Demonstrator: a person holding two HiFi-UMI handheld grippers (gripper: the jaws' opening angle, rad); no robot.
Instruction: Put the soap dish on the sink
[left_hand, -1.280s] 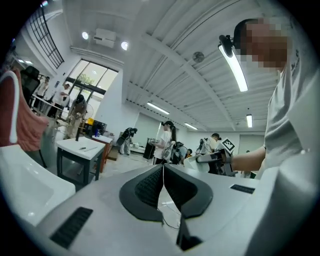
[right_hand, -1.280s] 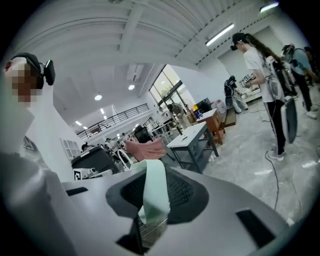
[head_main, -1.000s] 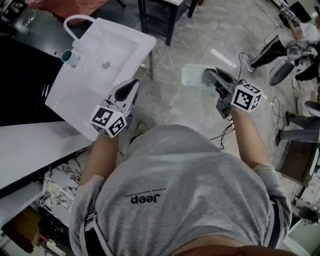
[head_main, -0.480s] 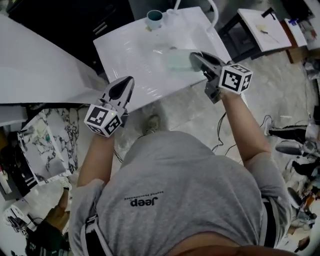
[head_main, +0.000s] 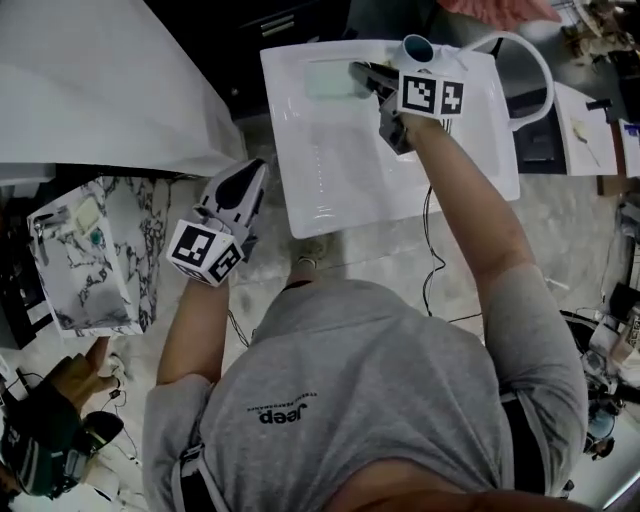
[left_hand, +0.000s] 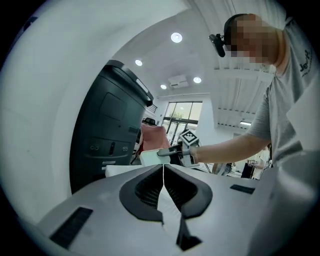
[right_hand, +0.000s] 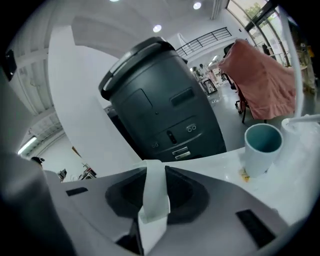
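The right arm (head_main: 478, 240) stretches far forward, almost straight. The right tongs (head_main: 362, 72) point ahead and a little downward, jaws clamped on one edge of the soap dish (head_main: 328, 80). The left arm (head_main: 195, 325) is bent and kept nearer the body. The left tongs (head_main: 250, 172) point forward, jaws pressed together, holding nothing.
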